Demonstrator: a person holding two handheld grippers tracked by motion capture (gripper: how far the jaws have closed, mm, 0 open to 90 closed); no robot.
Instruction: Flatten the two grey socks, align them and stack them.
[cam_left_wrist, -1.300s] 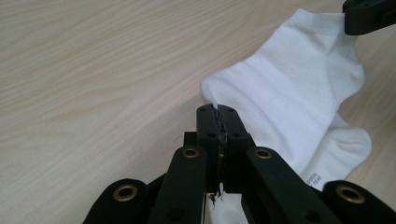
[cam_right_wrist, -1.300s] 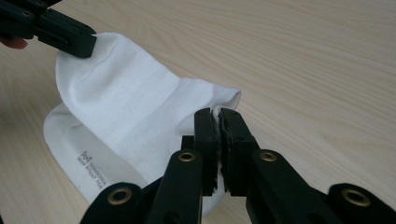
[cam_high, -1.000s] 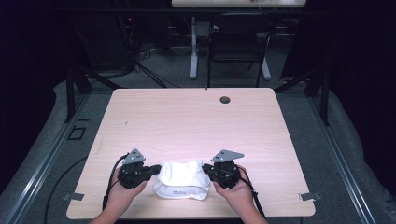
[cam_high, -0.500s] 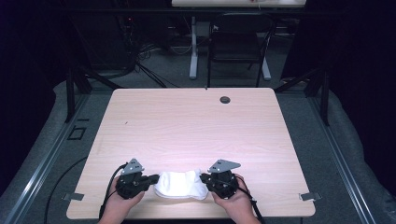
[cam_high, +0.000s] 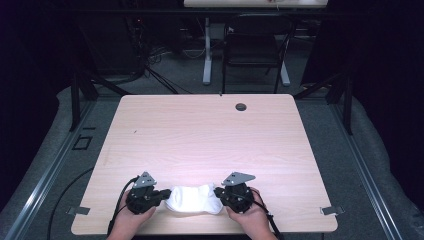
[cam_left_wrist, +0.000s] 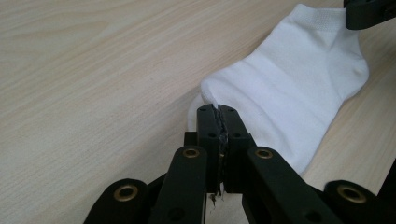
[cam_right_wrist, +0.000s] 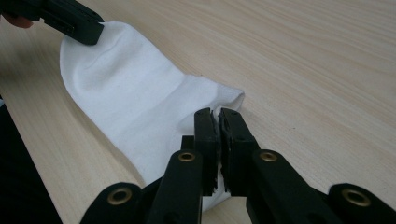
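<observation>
A white ankle sock lies flat on the light wood table, close to the near edge, stretched between my two grippers. My left gripper is shut on the sock's left end; in the left gripper view its jaws pinch the fabric's edge and the sock runs off to the upper right, toward the right gripper. My right gripper is shut on the other end. In the right gripper view its jaws clamp the sock, with the left gripper at the far end.
A small dark round hole sits near the table's far edge. Metal brackets stick out at the front corners. Beyond the table stand a dark chair and a desk leg on a dim floor with cables.
Both grippers and the sock have shifted slightly toward the near edge of the table. The sock lies flatter and less bunched than a second ago.
</observation>
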